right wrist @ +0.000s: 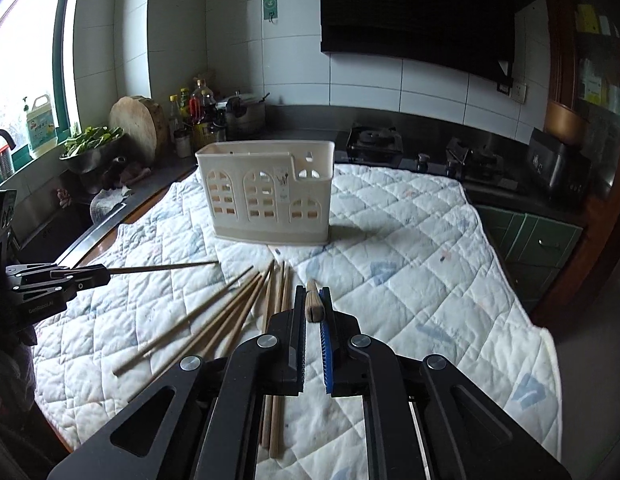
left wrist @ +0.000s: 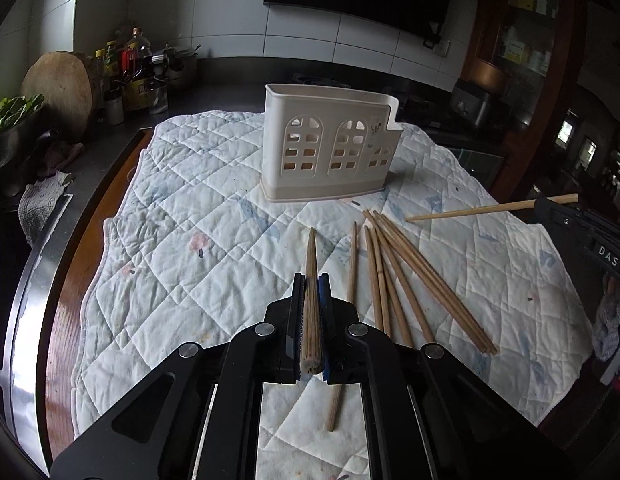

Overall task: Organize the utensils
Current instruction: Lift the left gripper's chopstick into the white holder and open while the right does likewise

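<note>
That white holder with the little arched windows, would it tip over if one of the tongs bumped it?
Probably, if bumped high up. The white holder looks like thin plastic, empty and full of cut-outs, so likely light. It stands tall on a narrow base. The soft quilted cloth under it may also let it rock rather than slide.

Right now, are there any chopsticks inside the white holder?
No, the white holder looks empty through its windows; loose chopsticks lie on the quilt.
</note>
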`<action>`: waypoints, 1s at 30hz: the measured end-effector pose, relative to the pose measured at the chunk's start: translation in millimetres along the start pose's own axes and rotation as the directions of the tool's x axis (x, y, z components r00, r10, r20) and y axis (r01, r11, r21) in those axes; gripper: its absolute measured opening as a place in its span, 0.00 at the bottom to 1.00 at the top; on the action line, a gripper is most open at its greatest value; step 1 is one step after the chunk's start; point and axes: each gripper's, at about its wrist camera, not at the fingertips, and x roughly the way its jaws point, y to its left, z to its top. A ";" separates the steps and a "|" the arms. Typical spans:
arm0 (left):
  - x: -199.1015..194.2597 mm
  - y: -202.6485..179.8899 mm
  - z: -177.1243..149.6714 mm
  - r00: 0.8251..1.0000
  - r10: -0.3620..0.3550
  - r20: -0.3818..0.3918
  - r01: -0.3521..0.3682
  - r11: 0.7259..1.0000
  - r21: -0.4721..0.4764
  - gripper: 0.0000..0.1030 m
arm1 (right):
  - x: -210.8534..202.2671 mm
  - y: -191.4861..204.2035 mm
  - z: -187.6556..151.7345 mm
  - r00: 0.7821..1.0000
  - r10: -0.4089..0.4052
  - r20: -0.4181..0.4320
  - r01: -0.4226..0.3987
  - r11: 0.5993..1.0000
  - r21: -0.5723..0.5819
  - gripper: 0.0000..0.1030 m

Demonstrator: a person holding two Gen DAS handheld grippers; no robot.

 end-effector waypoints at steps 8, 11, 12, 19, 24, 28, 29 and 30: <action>-24.7 -4.9 64.3 0.996 -0.039 0.081 0.036 0.999 0.036 0.05 | -9.1 2.3 78.2 0.998 0.012 0.062 -0.008 0.998 -0.066 0.06; -37.2 -8.0 86.7 0.992 -0.044 0.120 0.038 0.998 0.051 0.05 | -10.8 1.2 104.0 0.997 0.000 0.077 0.007 0.997 -0.081 0.06; -42.2 -8.9 94.3 0.989 -0.043 0.140 0.036 0.998 0.052 0.05 | -10.3 0.5 112.1 0.997 -0.002 0.079 0.008 0.997 -0.079 0.06; -76.1 -5.2 147.8 0.949 -0.035 0.312 0.035 0.999 0.006 0.05 | 9.1 -1.1 151.0 0.999 0.026 0.024 -0.024 0.997 -0.068 0.06; -70.5 4.6 171.1 0.927 -0.008 0.374 0.034 0.997 -0.063 0.05 | 26.4 2.0 160.5 0.999 0.019 -0.027 -0.021 0.996 -0.083 0.06; -56.0 15.5 183.1 0.922 0.008 0.388 0.045 0.991 -0.128 0.05 | 35.5 2.1 162.0 0.998 0.017 -0.057 -0.022 0.996 -0.088 0.06; -49.3 17.6 185.4 0.923 0.013 0.385 0.045 0.989 -0.141 0.05 | 38.2 2.4 162.6 0.998 0.020 -0.065 -0.025 0.996 -0.088 0.06; -42.6 19.6 186.0 0.925 0.017 0.380 0.042 0.988 -0.148 0.05 | 41.2 3.0 163.2 0.997 0.021 -0.076 -0.028 0.995 -0.091 0.06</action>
